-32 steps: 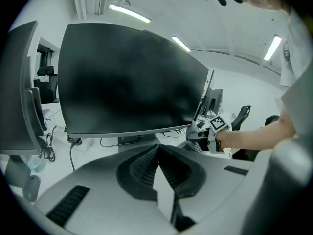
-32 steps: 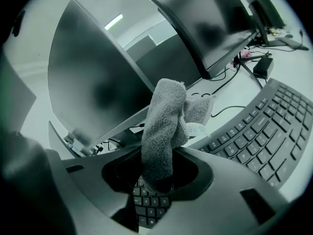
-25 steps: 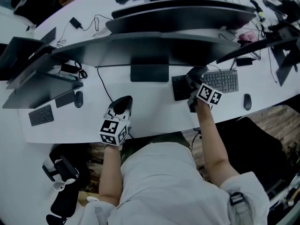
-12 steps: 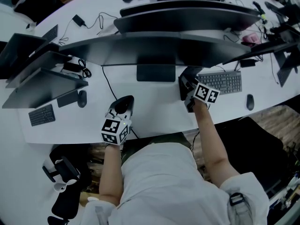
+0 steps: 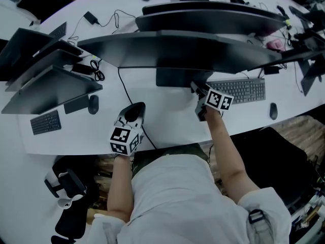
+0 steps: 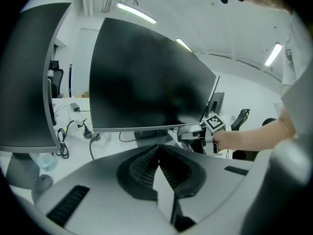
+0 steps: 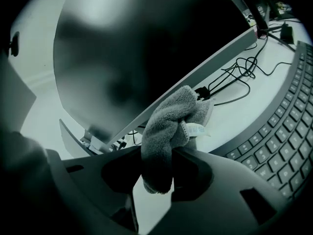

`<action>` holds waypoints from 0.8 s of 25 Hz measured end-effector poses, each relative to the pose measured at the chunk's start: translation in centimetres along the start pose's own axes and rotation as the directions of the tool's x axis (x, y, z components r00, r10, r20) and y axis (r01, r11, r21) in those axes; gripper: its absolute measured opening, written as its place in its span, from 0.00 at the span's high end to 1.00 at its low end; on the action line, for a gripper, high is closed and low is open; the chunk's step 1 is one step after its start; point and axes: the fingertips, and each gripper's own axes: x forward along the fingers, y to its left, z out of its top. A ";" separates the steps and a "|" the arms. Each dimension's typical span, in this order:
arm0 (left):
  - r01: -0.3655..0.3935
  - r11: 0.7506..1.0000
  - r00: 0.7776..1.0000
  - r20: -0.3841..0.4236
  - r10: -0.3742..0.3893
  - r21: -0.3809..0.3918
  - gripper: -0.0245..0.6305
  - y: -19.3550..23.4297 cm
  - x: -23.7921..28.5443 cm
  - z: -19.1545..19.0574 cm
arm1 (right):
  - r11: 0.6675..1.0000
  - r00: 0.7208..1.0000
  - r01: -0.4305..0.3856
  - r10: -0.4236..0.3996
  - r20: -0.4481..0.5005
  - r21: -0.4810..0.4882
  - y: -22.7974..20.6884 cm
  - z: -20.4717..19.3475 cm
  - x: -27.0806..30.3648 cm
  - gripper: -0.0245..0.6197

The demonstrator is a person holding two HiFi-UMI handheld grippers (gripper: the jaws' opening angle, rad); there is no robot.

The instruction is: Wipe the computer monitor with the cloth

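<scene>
Head view: left gripper [image 5: 135, 110] low over desk [image 5: 167, 117], in front of monitor [image 5: 177, 50]. Right gripper [image 5: 197, 89] at monitor's lower edge, keyboard [image 5: 238, 89] just beside.
Left gripper view: jaws together, nothing between.
Right gripper view: jaws clamped on cloth [image 7: 168, 126]; cloth just under monitor's bottom edge.

a long white desk [image 5: 167, 113] curves across the room, its near edge bowed inward. past that edge on the right a strip of wood-patterned floor [image 5: 299, 127] shows beside a black chair [image 5: 277, 159]. overhead, a white ceiling [image 6: 220, 38] carries long tube lights [image 6: 137, 12] – bright, even, cool. a pale wall [image 6: 82, 62] stands behind, and a dark office chair [image 6: 57, 80] sits far off at the left.
</scene>
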 end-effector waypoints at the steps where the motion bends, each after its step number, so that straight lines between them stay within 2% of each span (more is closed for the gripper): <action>1: 0.000 1.000 1.000 0.001 0.000 -0.001 0.96 0.3 -0.2 -0.1 | 1.000 1.000 -0.003 0.003 -0.004 -0.004 0.5 -0.2 0.4 0.72; 20: -0.012 0.999 0.999 0.033 0.013 -0.039 0.96 7.1 -4.9 -1.9 | 0.998 0.997 -0.054 0.051 -0.066 -0.041 9.0 -4.2 7.1 0.71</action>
